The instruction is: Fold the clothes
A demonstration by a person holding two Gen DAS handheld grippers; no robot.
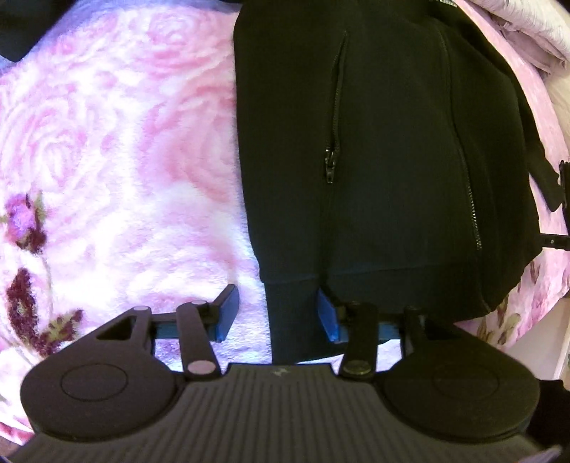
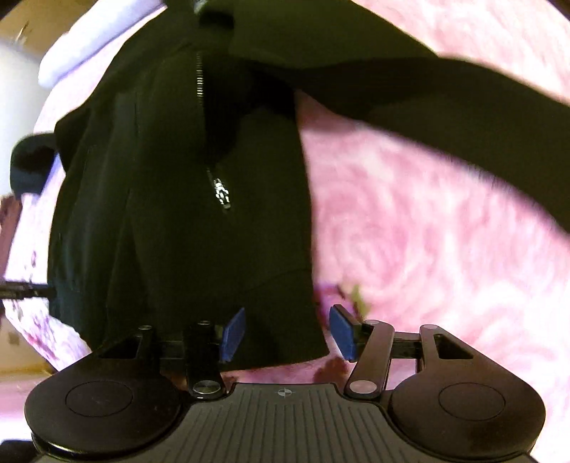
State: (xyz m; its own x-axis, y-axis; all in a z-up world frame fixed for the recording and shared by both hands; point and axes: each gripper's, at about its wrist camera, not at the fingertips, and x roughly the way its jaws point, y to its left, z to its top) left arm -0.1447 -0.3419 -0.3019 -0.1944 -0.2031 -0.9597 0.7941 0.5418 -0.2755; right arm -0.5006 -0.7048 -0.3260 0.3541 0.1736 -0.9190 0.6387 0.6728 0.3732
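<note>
A black zip jacket (image 1: pixel 392 142) lies flat on a pink rose-patterned blanket (image 1: pixel 124 160), its front and a pocket zipper (image 1: pixel 331 167) facing up. My left gripper (image 1: pixel 278 315) points down at the hem's left corner. The ribbed hem runs between the blue pads (image 1: pixel 228 313), with a gap on the left side, so it is open. In the right wrist view the same jacket (image 2: pixel 178 231) shows its other hem corner between the pads of my right gripper (image 2: pixel 288 334), which is open, its right pad (image 2: pixel 343 333) clear of the cloth. A black sleeve (image 2: pixel 463 117) stretches out to the right.
Pale folded bedding (image 1: pixel 534 32) lies beyond the jacket's collar end and shows again in the right wrist view (image 2: pixel 89 46). The blanket's edge (image 1: pixel 527 313) drops off close to the jacket's right side. Bare blanket (image 2: pixel 427 249) spreads beside the jacket.
</note>
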